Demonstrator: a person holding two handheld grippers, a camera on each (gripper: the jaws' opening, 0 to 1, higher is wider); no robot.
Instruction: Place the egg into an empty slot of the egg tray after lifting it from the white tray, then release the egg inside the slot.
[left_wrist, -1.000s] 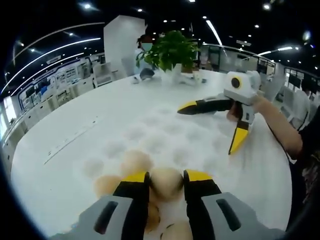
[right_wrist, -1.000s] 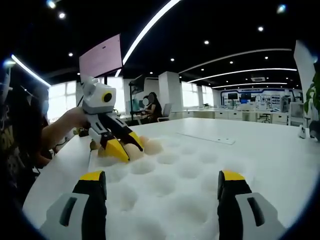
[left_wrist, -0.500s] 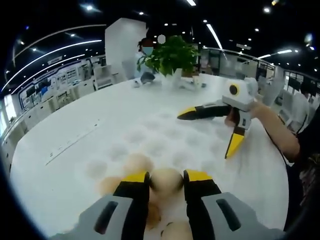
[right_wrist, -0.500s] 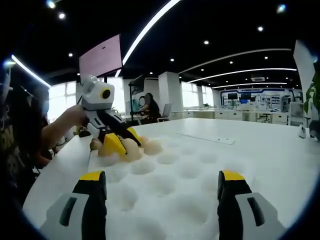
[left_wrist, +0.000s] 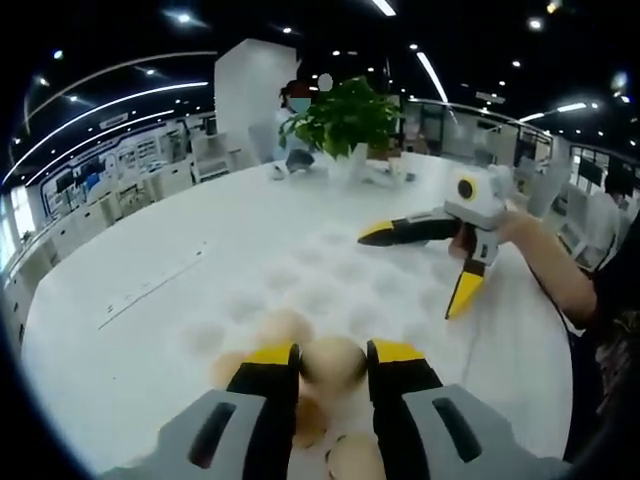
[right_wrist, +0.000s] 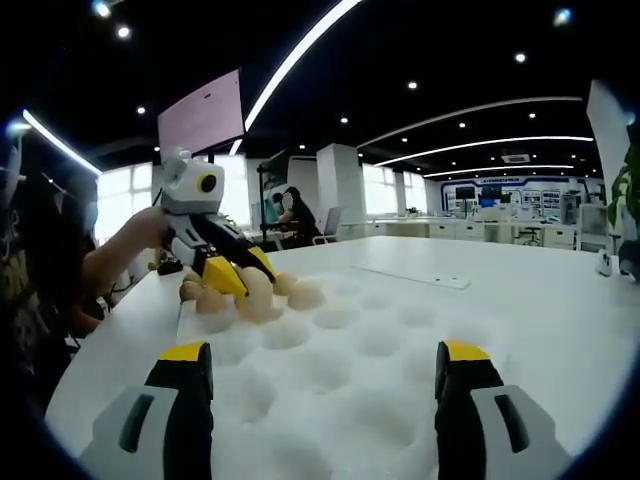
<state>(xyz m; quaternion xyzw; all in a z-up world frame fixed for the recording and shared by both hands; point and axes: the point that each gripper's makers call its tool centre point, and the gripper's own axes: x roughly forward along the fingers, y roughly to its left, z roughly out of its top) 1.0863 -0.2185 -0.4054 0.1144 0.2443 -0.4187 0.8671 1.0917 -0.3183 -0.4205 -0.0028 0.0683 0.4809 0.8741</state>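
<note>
In the left gripper view the left gripper (left_wrist: 333, 362) has its yellow-tipped fingers (left_wrist: 268, 362) clenched on an egg (left_wrist: 332, 360), which sits between them and is raised a little above the white egg tray (left_wrist: 300, 285). Just to the left of the fingers another egg (left_wrist: 283, 326) rests in a tray slot, and more eggs lie close under and beside the fingers, one (left_wrist: 355, 458) at the lower edge between the grey finger bodies. Ahead of the fingers the tray's round slots stand empty across the white bench (left_wrist: 130, 260). Beyond them and to the right the right gripper (left_wrist: 440, 270) hangs over the tray with its fingers spread wide apart, held by a person's hand (left_wrist: 505, 225). Far ahead a green potted plant (left_wrist: 345, 112) stands on the bench. In the right gripper view the right gripper (right_wrist: 322, 375) has its fingers (right_wrist: 185, 362) released and wide apart over empty slots of the egg tray (right_wrist: 350, 360), grasping nothing. Ahead and to the left the left gripper (right_wrist: 235, 280) is tilted down over the cluster of eggs, its fingertips around one.
</note>
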